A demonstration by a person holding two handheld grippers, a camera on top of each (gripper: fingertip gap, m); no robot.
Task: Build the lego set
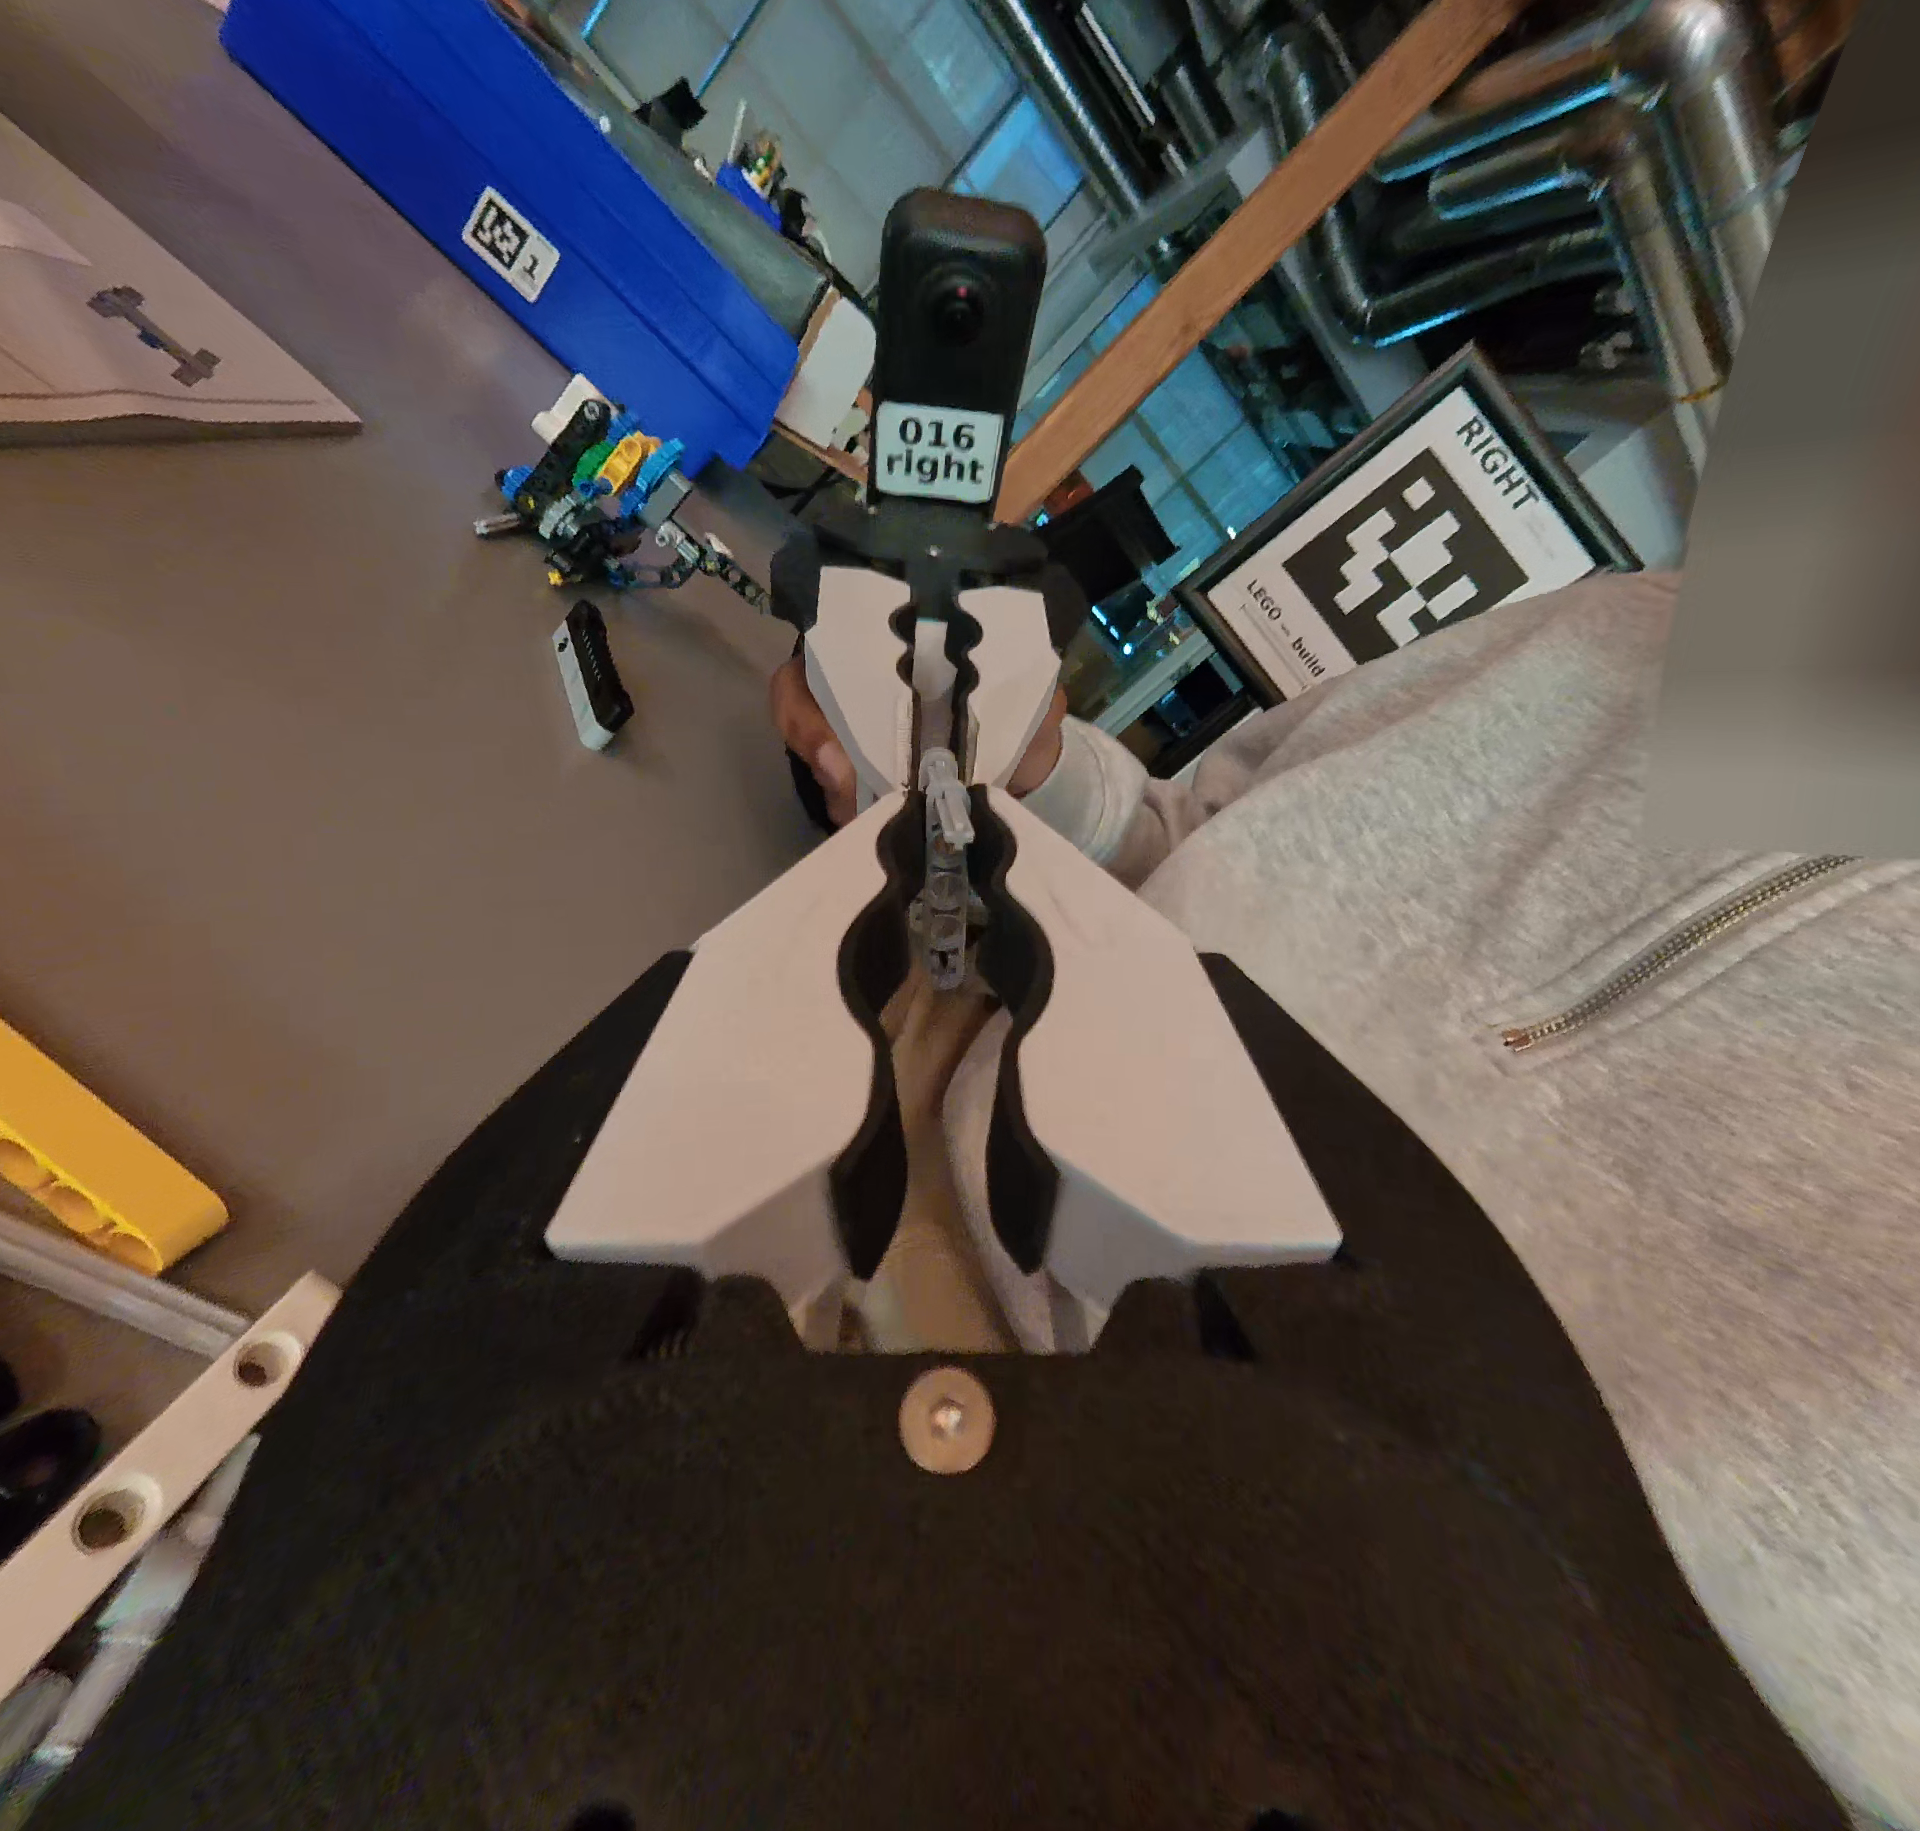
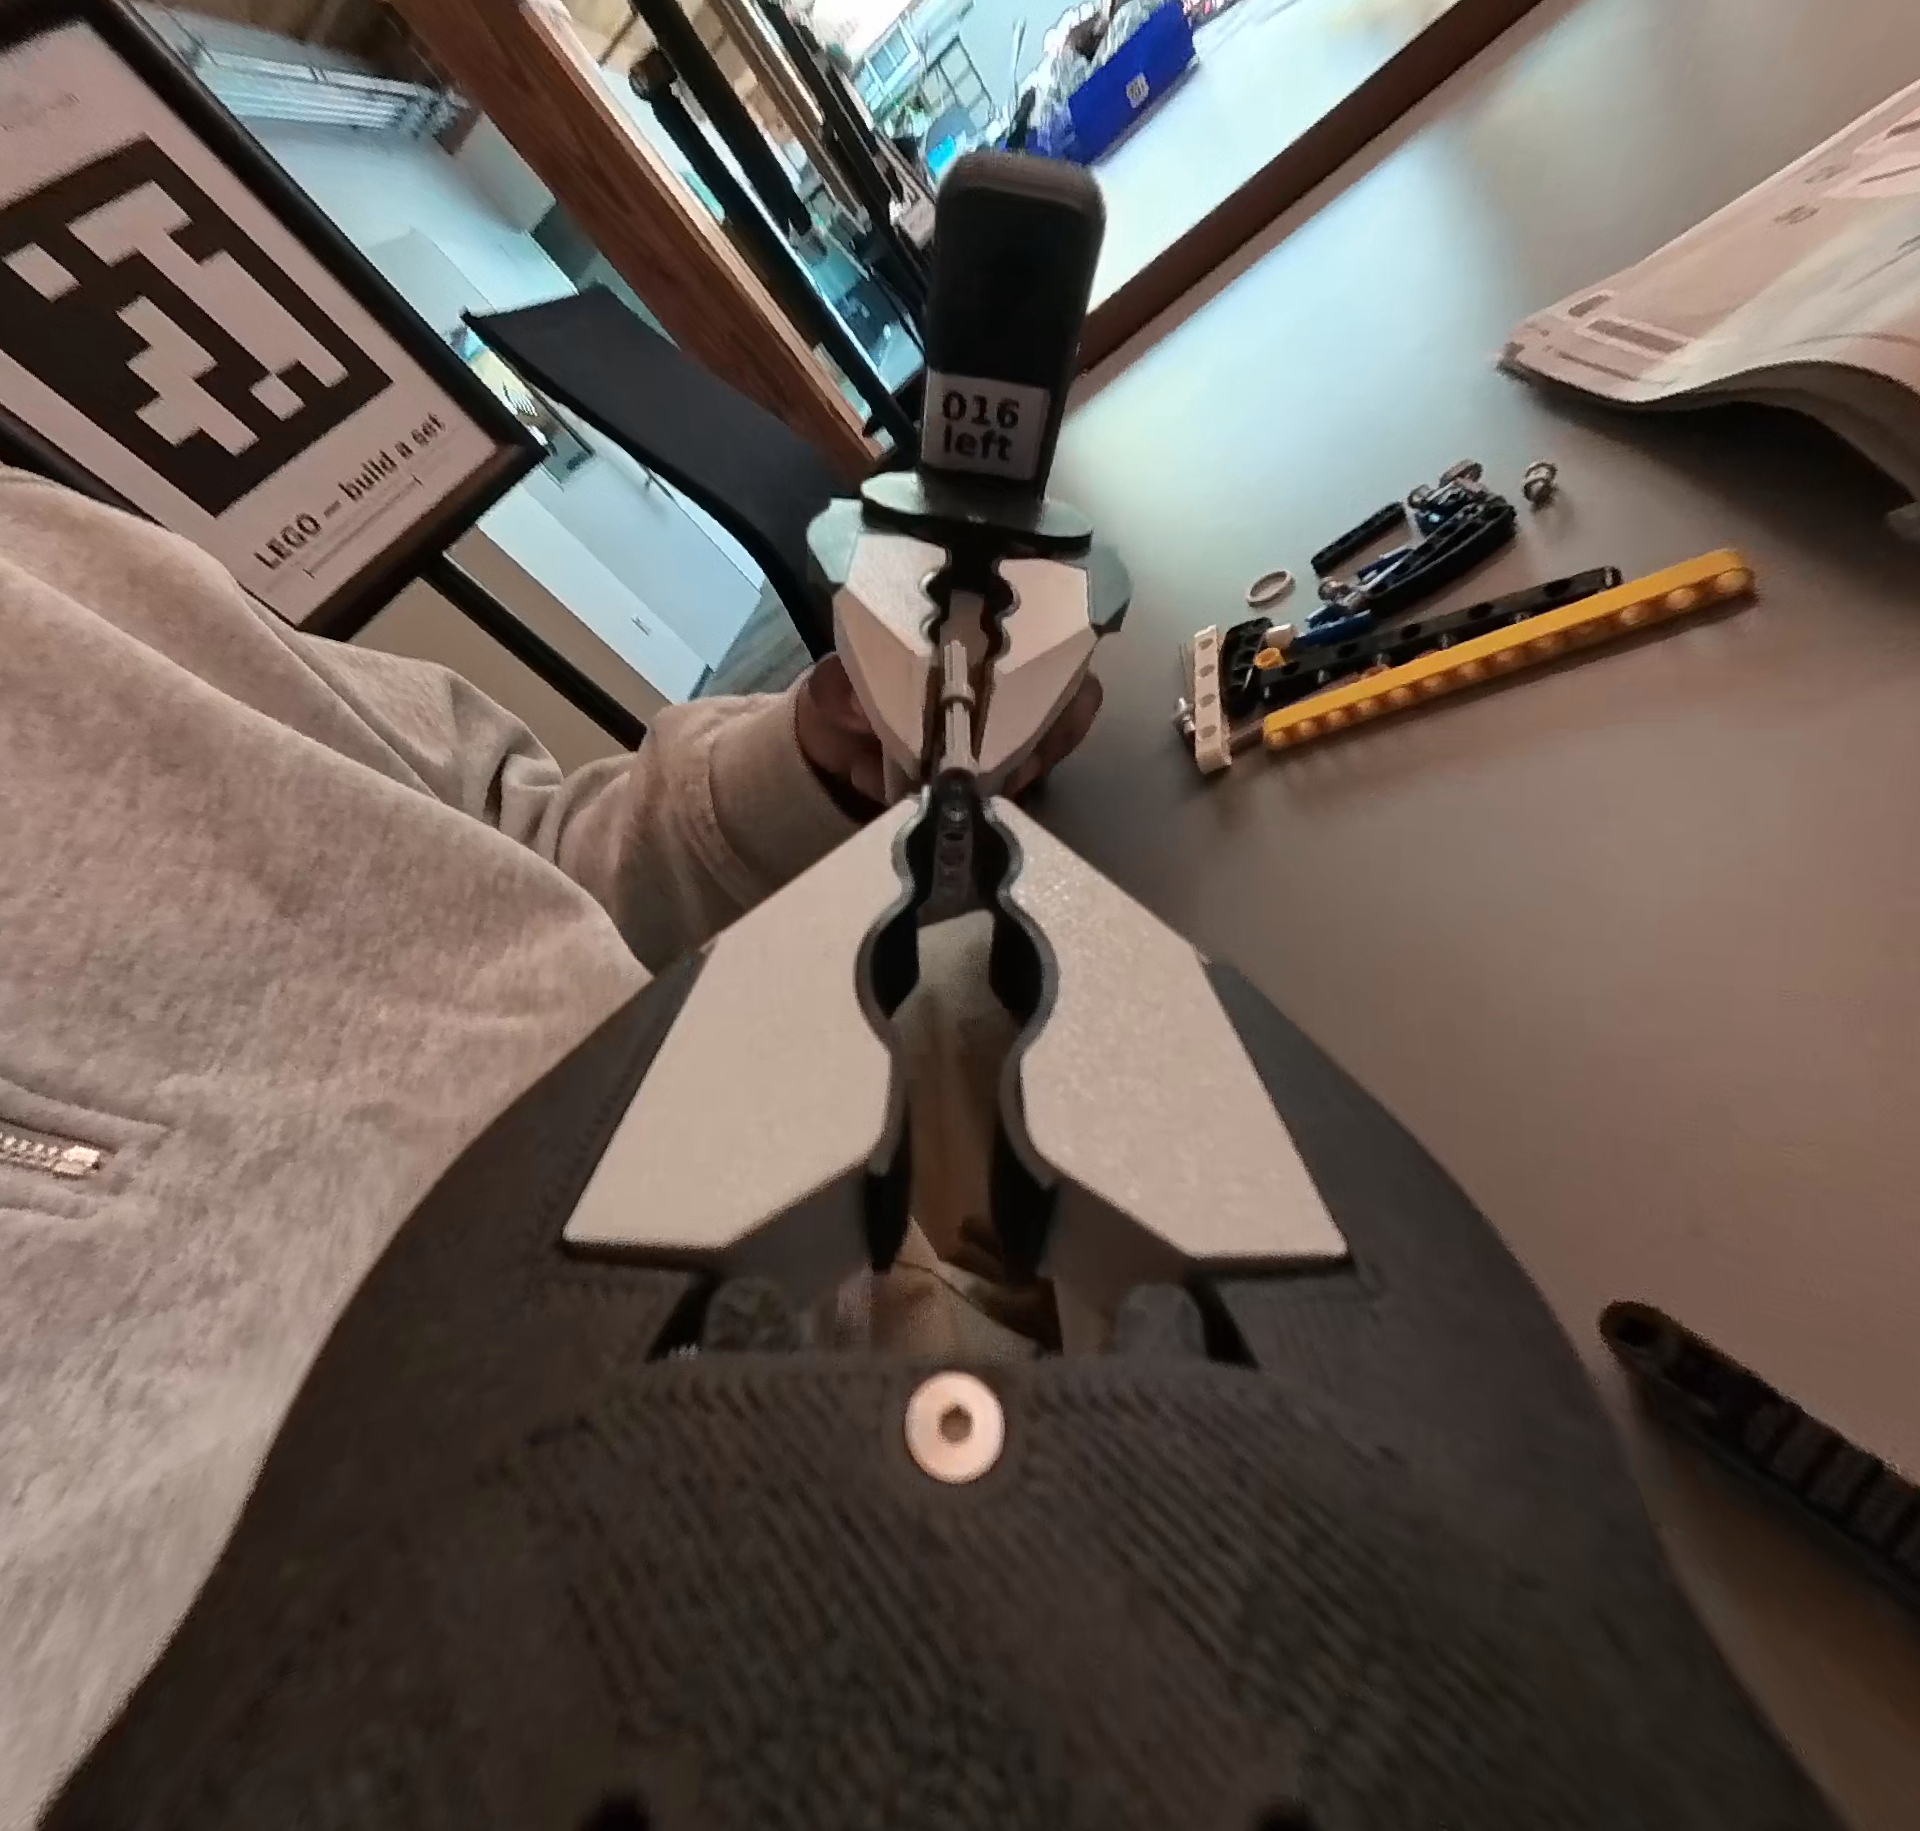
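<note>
My two grippers meet tip to tip above the grey table [image 1: 312, 846]. In the left wrist view my left gripper [image 1: 941, 807] is shut on a grey lego piece with holes [image 1: 943, 898]. Its light grey end [image 1: 940, 779] reaches the tips of my right gripper [image 1: 940, 737], which faces it. In the right wrist view my right gripper [image 2: 956, 807] is shut on a dark lego piece [image 2: 954, 851]. A light grey axle [image 2: 958, 706] runs from it into the closed fingers of my left gripper [image 2: 954, 747]. How the pieces join is hidden between the fingertips.
A partly built lego assembly [image 1: 592, 503], a black-and-white part [image 1: 592, 675], a blue bin [image 1: 499, 223] and the instruction booklet [image 1: 135, 347] lie on the table. Elsewhere are a long yellow beam [image 2: 1507, 649], black beams [image 2: 1455, 534] and another booklet [image 2: 1766, 306]. A person's grey sleeve [image 2: 260, 794] is close. Only a small space, under 4 cm, lies between the two pairs of fingers.
</note>
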